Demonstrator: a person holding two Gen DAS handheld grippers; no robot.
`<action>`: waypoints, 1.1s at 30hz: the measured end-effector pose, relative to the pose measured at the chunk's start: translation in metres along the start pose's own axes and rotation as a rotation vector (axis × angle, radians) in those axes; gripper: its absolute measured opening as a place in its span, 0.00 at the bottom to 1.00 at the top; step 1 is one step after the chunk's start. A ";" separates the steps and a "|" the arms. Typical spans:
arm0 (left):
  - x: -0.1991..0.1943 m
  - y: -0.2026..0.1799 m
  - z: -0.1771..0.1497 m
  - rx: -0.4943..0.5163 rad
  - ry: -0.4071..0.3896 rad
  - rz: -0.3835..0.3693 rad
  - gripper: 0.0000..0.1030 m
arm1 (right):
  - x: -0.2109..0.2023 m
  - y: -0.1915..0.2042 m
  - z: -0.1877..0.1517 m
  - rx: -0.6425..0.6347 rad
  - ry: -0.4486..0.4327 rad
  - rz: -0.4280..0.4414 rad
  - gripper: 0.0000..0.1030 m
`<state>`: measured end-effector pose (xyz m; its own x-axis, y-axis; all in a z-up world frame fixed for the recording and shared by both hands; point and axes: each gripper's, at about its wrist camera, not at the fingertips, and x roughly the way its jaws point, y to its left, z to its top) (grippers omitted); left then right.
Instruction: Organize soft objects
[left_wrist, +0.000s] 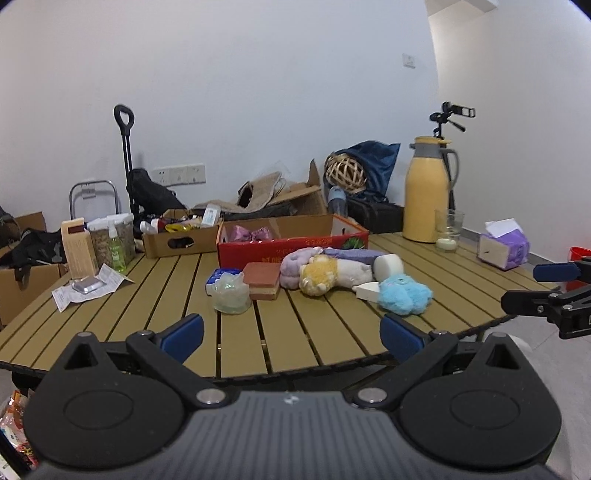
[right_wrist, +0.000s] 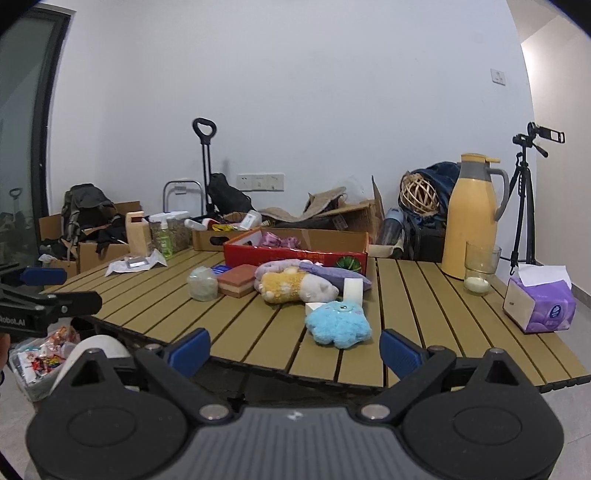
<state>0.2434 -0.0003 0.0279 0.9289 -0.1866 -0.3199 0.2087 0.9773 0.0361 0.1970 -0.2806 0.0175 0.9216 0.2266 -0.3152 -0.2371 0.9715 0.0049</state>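
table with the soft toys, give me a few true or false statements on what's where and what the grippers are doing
1. The blue plush toy lies on the table, nearer its front edge than the other soft things. True.
2. The left gripper is shut on the yellow plush toy. False: it is open and empty, short of the table edge.
3. The red box stands behind the pile of soft things. True.
4. The yellow jug lies on its side. False: it stands upright, with a glass in front of it.
5. The right gripper holds the tissue pack. False: it is open and holds nothing.
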 end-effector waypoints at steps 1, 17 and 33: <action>0.008 0.002 0.001 -0.005 0.003 0.004 1.00 | 0.007 -0.002 0.001 0.003 0.003 -0.005 0.94; 0.190 0.063 0.023 -0.084 0.120 0.118 0.98 | 0.169 -0.029 0.024 0.037 0.096 0.018 0.72; 0.271 0.099 0.012 -0.215 0.216 0.046 0.37 | 0.317 -0.020 0.026 -0.157 0.335 -0.035 0.26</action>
<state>0.5194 0.0449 -0.0435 0.8446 -0.1390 -0.5171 0.0776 0.9873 -0.1385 0.5015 -0.2268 -0.0581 0.7844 0.1330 -0.6058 -0.2758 0.9496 -0.1486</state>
